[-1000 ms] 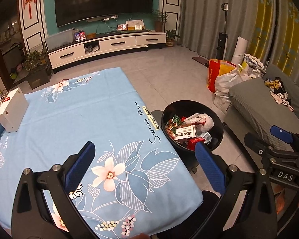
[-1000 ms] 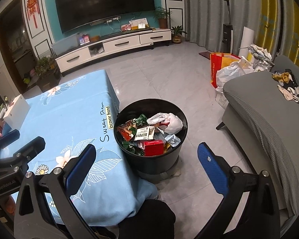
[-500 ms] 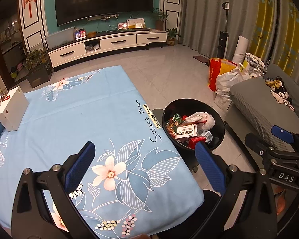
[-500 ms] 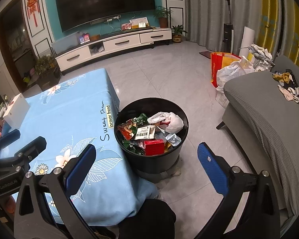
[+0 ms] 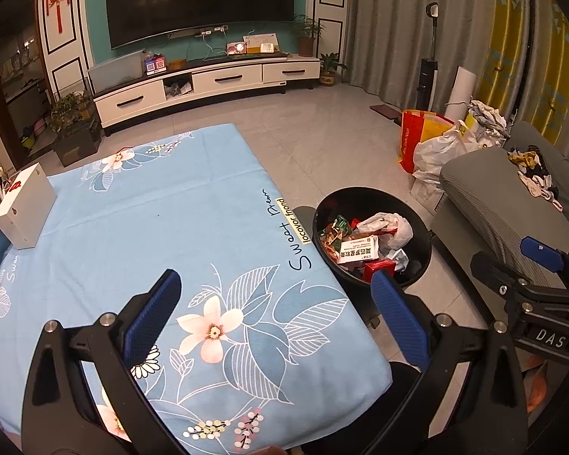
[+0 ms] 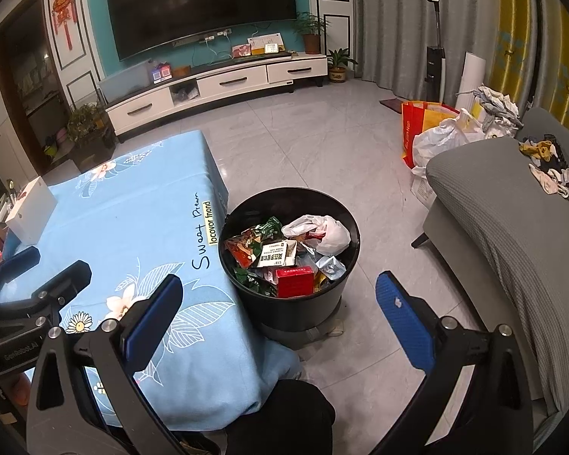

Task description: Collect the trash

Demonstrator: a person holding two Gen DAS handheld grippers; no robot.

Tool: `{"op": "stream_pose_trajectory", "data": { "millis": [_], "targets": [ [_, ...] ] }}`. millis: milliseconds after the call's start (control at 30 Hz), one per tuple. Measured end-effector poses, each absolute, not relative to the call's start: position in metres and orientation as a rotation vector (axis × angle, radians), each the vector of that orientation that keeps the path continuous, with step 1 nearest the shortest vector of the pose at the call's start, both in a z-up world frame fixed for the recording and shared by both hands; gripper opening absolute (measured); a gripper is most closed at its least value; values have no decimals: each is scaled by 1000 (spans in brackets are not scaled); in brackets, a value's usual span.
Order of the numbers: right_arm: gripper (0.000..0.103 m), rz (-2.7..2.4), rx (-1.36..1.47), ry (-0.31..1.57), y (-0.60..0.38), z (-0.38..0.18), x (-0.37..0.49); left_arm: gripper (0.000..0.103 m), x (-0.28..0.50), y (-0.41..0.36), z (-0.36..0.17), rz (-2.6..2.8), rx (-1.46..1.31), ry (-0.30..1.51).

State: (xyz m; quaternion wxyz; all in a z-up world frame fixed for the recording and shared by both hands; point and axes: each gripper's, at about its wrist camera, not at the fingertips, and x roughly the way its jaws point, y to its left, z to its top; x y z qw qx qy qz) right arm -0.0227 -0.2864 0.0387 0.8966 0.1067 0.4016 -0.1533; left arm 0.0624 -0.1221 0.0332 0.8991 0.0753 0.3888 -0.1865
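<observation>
Beside the table (image 6: pixel 140 227), trash-filled black bin (image 6: pixel 296 303)

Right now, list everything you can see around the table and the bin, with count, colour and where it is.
tablecloth: one, light blue with flowers, covering the table
white box: one, white, far left edge of the table
trash bin: one, black, on the floor beside the table's right side
red box: one, red, in the bin at the near side
white plastic bag: one, white, in the bin at the far right
snack wrappers: several, green and red, in the bin at the left
sofa: one, grey, right of the bin
shopping bag: one, red and yellow, on the floor past the sofa
left gripper: one, black with blue pads, open over the table
right gripper: one, black with blue pads, open near the bin
</observation>
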Motion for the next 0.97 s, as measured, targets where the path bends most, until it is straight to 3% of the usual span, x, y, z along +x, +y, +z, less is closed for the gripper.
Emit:
{"op": "stream_pose_trajectory", "data": {
  "millis": [967],
  "targets": [
    [100, -313, 220, 838, -287, 34, -18, 100, 63, -120, 26, -379, 152, 820]
  ]
}}
